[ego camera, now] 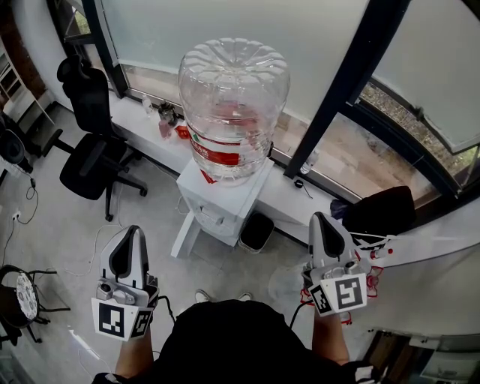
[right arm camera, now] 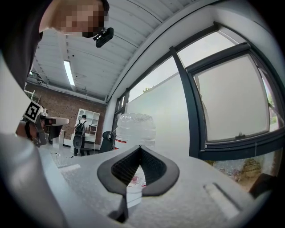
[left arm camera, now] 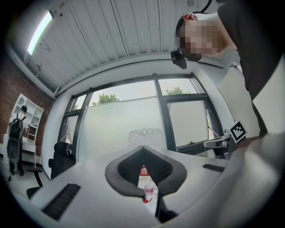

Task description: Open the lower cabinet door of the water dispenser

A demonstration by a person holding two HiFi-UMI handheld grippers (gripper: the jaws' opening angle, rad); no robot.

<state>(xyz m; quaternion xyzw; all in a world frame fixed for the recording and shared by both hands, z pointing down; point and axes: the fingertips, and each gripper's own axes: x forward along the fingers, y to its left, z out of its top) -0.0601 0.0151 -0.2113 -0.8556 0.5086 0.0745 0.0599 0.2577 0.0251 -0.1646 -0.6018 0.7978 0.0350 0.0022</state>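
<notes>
White water dispenser [ego camera: 225, 201] under clear bottle [ego camera: 234, 105], by window, well ahead of both grippers. Lower cabinet door state unsettled: pale panel [ego camera: 185, 236] juts at base (door ajar? view too steep). Left gripper [ego camera: 133, 232] and right gripper [ego camera: 319, 219] clamped shut, empty, touching nothing.

You face tall dark-framed windows [ego camera: 225, 19] with frosted panes across the top. At upper left a black office chair [ego camera: 88, 161] stands on the pale floor [ego camera: 67, 240]. The right gripper view shows a brick wall [right arm camera: 58, 107] and a ceiling strip light [right arm camera: 69, 73].
</notes>
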